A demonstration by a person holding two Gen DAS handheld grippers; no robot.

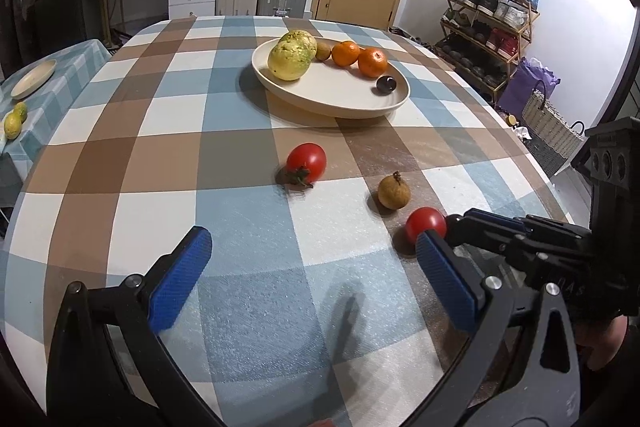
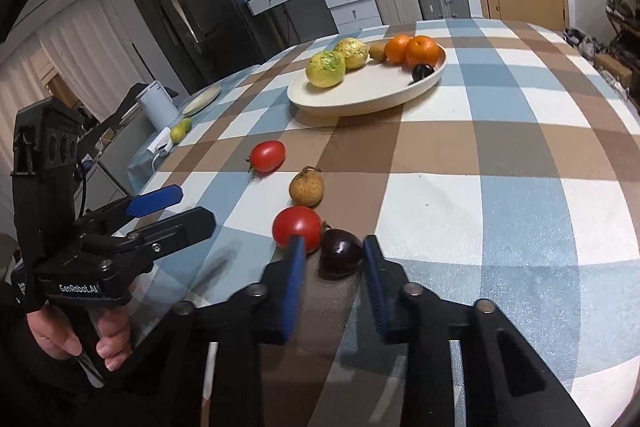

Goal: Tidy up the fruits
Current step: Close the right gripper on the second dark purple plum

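Observation:
A cream plate (image 1: 344, 99) (image 2: 352, 95) on the checked table holds two yellow-green fruits (image 1: 290, 61), a small brown fruit, two oranges (image 1: 372, 61) (image 2: 420, 50) and a dark plum (image 1: 386, 84). Loose on the cloth lie a red tomato (image 1: 306, 163) (image 2: 268, 155), a brown longan (image 1: 394, 191) (image 2: 306, 189), a second tomato (image 1: 426, 225) (image 2: 297, 227) and a dark purple fruit (image 2: 340, 257). My right gripper (image 2: 332, 259) stands around the dark purple fruit, jaws close on both sides. My left gripper (image 1: 312, 247) is open and empty above the cloth; it also shows in the right wrist view (image 2: 176, 207).
A side table at the left carries a small plate (image 1: 34, 79) and two yellow-green fruits (image 1: 14, 121). A white canister (image 2: 156, 107) stands there too. Suitcases, drawers, a door and a shoe rack (image 1: 488, 23) line the room's far side.

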